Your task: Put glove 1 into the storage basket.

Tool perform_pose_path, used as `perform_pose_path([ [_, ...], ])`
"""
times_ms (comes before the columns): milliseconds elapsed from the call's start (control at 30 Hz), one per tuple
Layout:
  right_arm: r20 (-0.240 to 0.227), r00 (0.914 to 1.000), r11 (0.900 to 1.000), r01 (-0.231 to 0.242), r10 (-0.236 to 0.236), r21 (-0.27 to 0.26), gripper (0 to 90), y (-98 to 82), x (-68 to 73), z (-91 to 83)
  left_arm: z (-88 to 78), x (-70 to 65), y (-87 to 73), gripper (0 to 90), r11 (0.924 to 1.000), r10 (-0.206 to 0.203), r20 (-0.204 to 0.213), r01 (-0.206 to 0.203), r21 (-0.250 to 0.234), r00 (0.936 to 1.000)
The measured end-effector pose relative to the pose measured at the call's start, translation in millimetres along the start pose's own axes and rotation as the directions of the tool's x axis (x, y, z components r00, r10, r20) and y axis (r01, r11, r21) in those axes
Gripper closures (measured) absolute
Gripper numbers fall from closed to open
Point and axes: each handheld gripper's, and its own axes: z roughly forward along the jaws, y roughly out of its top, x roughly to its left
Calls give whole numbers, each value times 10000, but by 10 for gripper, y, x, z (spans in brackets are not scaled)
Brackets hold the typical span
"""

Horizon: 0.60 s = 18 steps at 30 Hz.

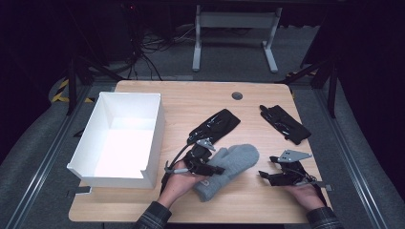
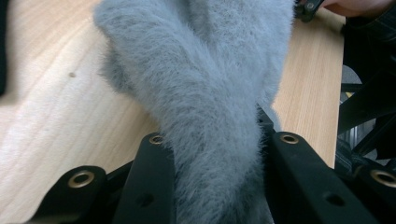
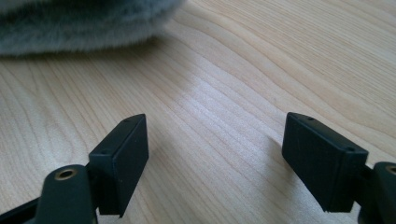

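A fluffy grey mitten (image 1: 235, 163) lies on the wooden table (image 1: 191, 98), cuff towards the front edge. My left gripper (image 1: 216, 169) comes in from its left side and is shut on it: in the left gripper view both black jaws press into the grey mitten (image 2: 201, 93), which bunches up between them. My right gripper (image 1: 266, 173) rests low over the table to the right of the mitten. In the right gripper view my right gripper (image 3: 215, 140) stands open over bare wood, with an edge of the mitten (image 3: 70, 23) farther off at the upper left.
A white open box (image 1: 155, 138) stands at the table's left. One black glove (image 1: 215, 126) lies just behind the mitten, and a second black glove (image 1: 285, 124) lies at the back right. A round cable hole (image 1: 237, 96) sits near the far edge.
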Motion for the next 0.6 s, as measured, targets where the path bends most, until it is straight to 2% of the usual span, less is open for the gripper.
perform_pose_path([
  [133, 9, 10000, 10000, 0, 0, -3, 233, 0, 0, 0, -67, -9, 18, 736, 9998, -41, -172, 38, -184, 9998],
  [300, 11, 10000, 10000, 6, -6, -4, 233, 0, -1, 0, -232, -69, 89, 738, 9982, 46, -416, -71, -597, 9991],
  [600, 3, 10000, 10000, -22, 22, 6, 233, 0, 2, 0, -653, -149, 292, 738, 9944, 41, -1090, -156, -1046, 9940],
])
